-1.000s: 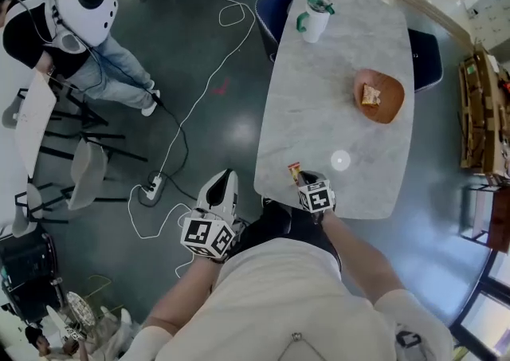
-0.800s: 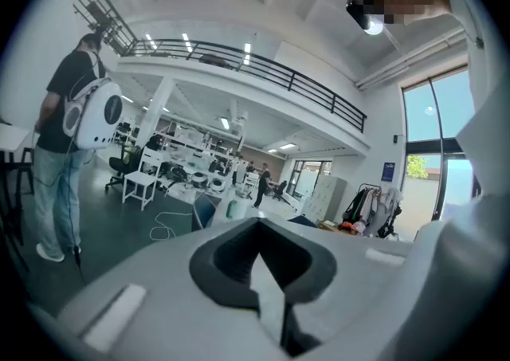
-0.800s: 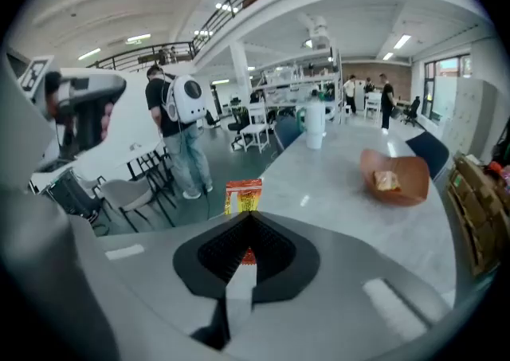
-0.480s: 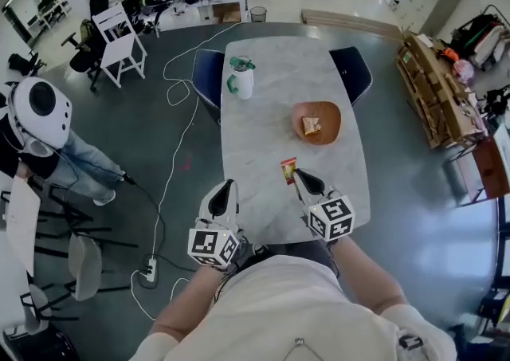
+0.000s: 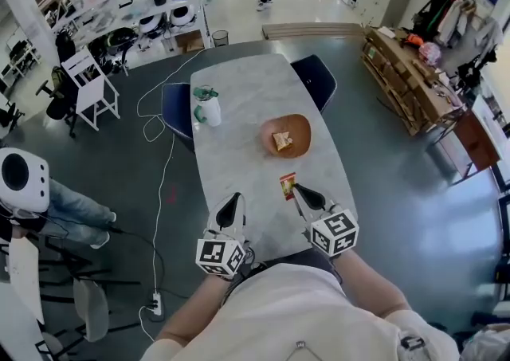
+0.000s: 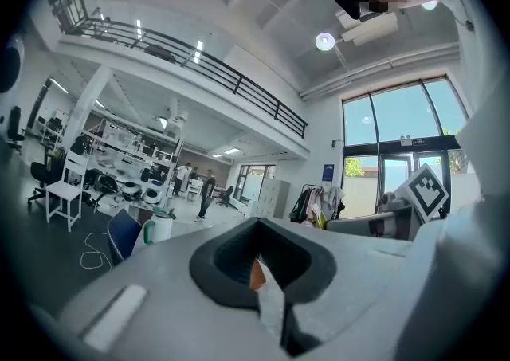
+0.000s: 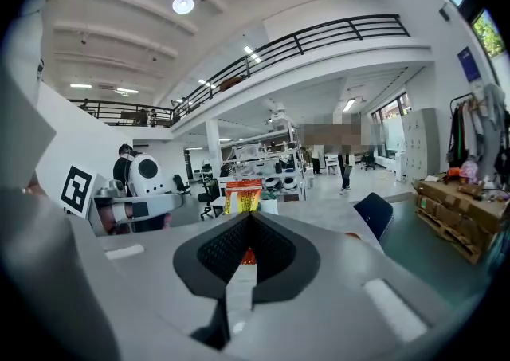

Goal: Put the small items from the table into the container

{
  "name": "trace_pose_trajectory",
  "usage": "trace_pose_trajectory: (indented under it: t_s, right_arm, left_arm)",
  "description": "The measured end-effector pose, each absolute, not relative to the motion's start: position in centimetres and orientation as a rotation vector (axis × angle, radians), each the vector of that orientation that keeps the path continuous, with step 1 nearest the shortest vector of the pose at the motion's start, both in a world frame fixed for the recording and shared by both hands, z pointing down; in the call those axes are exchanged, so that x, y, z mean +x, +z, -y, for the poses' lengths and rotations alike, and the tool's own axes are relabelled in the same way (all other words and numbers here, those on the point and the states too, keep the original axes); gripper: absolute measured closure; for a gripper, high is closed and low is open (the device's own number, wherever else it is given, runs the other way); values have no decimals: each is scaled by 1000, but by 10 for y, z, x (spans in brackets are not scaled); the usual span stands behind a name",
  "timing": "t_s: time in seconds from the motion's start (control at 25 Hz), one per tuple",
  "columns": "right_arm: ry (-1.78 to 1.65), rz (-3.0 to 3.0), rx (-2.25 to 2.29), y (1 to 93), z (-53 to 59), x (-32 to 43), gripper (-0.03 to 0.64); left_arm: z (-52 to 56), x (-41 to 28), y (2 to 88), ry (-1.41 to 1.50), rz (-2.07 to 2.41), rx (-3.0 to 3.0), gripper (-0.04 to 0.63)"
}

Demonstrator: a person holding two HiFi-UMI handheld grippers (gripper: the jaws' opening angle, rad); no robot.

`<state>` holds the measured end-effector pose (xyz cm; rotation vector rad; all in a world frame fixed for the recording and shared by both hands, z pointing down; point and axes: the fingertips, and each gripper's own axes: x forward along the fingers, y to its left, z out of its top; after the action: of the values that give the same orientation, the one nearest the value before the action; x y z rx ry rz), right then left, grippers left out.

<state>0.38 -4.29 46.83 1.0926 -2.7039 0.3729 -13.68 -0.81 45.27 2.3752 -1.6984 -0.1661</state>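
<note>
Showed the left gripper (image 5: 231, 202) over the near left part of the marble table (image 5: 239, 152), jaws pressed together with nothing plainly gripped. Showed the right gripper (image 5: 300, 190) just to its right, clenched on a red and yellow packet (image 5: 288, 184) that stuck out past the jaw tips, above the table's near end.

Could not name a thin orange sliver (image 6: 255, 273) in the seam of the left jaws, visible only in the left gripper view. Could not read the packet's print. Lost the table's near edge behind both grippers and the person's torso (image 5: 295, 311).

Had bare marble between the packet and the brown bowl (image 5: 301, 127) straight beyond it, with one small snack piece (image 5: 281, 140) inside. Placed a white tumbler (image 5: 207, 108) with a green lid near the far left edge, well apart from the bowl. Had blue chairs tucked against the left edge (image 5: 175, 108) and the far right edge (image 5: 315, 80).
</note>
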Motion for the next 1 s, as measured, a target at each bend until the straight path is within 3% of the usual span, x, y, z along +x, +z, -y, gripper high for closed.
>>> trace_pose_trajectory:
  t_s: [0.64,1.0]
  right_arm:
    - [487,2620,1107,499,98,62,589]
    - [524,2529,1019,544,188,85,589]
  left_arm:
    - [54,-85,483,-86,1670,2315,592]
    - [103,-81,499,-31,1749,2198,592]
